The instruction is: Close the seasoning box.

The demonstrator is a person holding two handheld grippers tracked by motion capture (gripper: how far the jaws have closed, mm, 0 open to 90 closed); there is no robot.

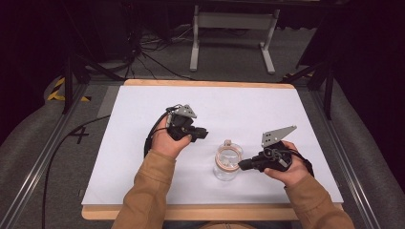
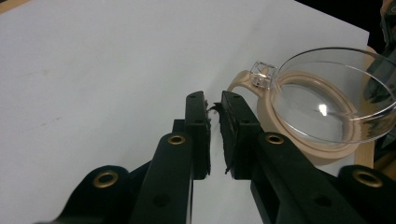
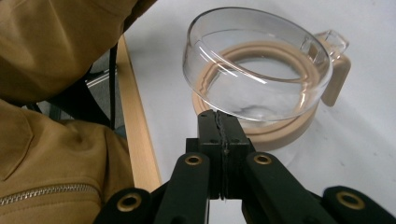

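Clear, glossy plastic is what we are dealing with: a round transparent lid (image 3: 257, 70) with a small moulded tab at its rim sits on a beige ring (image 3: 280, 133) that carries a flat handle-like lug, and in the high view both top a small clear jar (image 1: 227, 164) standing on the white table (image 1: 143, 143) near its front edge, between our hands. Our right gripper (image 1: 244, 164) lies against the near side of the rim with its jaws pressed fully together, and we cannot tell whether they pinch the lip or merely touch it. Our left gripper (image 2: 214, 135) hovers just beside the tab, jaws parted only a sliver and holding nothing. To do this well, we judge the left should open wider, close squarely on the tab or the beige lug, and steady the jar while the right works the lid. The smooth curved wall offers little purchase, so grip the flat, matte features instead.
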